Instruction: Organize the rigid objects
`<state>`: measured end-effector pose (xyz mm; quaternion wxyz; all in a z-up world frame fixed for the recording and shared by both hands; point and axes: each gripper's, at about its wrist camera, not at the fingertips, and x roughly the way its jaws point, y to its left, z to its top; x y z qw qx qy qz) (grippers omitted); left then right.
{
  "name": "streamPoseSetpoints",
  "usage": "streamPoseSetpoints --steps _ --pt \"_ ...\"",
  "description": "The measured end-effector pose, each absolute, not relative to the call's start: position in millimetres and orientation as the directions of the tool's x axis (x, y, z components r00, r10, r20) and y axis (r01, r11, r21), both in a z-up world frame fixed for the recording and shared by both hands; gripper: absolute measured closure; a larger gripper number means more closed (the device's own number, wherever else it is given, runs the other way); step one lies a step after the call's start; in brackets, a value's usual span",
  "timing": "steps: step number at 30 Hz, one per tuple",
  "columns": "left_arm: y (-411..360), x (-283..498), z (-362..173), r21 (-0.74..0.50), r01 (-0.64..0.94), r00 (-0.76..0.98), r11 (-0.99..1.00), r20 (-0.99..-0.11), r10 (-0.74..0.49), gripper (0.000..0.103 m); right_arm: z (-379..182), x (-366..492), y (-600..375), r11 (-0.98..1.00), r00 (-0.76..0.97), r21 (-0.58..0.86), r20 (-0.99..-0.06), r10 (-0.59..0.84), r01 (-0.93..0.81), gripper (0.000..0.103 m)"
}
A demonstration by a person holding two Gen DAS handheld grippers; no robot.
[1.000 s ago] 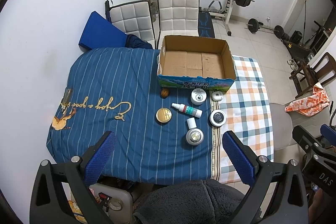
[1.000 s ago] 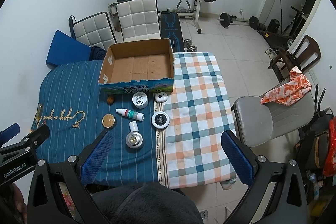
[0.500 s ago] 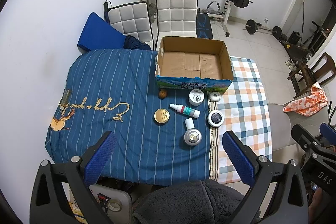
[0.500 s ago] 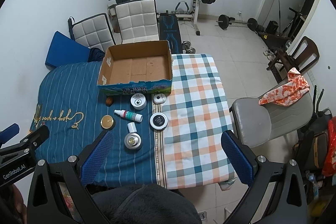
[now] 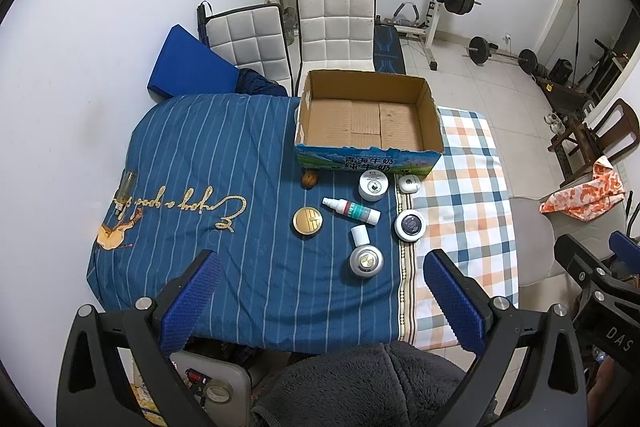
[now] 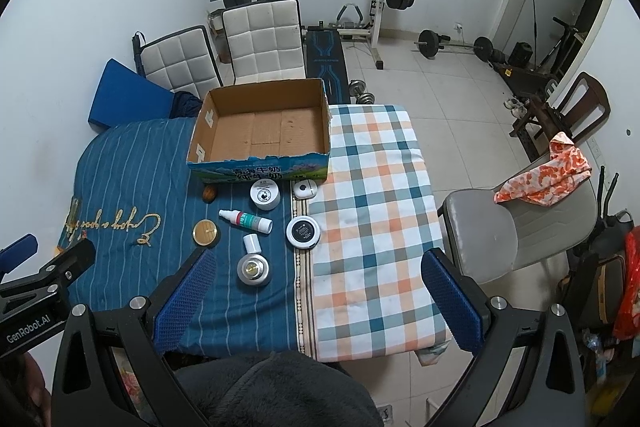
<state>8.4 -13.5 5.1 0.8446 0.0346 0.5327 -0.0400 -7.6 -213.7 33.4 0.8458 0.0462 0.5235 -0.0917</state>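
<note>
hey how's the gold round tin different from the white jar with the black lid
The gold round tin is gold all over; the white jar with the black lid has a white body around a dark top. The tin lies on the blue striped cloth, left of the spray bottle. The jar lies right of it, at the seam with the checked cloth. Both are low, round and lie flat, outside the cardboard box.

An open box sits at the far side of the table, with nothing in it. Near it lie a nut, two white jars, a spray bottle, a gold tin and a silver tin. The left gripper hangs wide apart at the near edge, holding nothing.
</note>
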Motion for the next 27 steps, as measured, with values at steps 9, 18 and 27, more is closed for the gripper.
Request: streamPoseSetpoints --steps 9,18,27 --pt "-14 5 8 0.020 0.105 0.436 0.994 -0.899 -0.028 0.000 33 -7 -214 0.979 0.435 -0.018 -0.894 -0.107 0.204 0.000" --pt "-18 9 3 0.013 0.118 0.420 0.993 -0.907 -0.038 0.000 31 -6 -214 0.980 0.430 -0.015 -0.897 -0.102 0.201 0.000" --pt "-37 45 -60 0.013 0.126 0.345 0.992 -0.938 -0.031 0.000 -38 37 -241 0.979 0.315 -0.014 -0.946 -0.080 0.205 0.000"
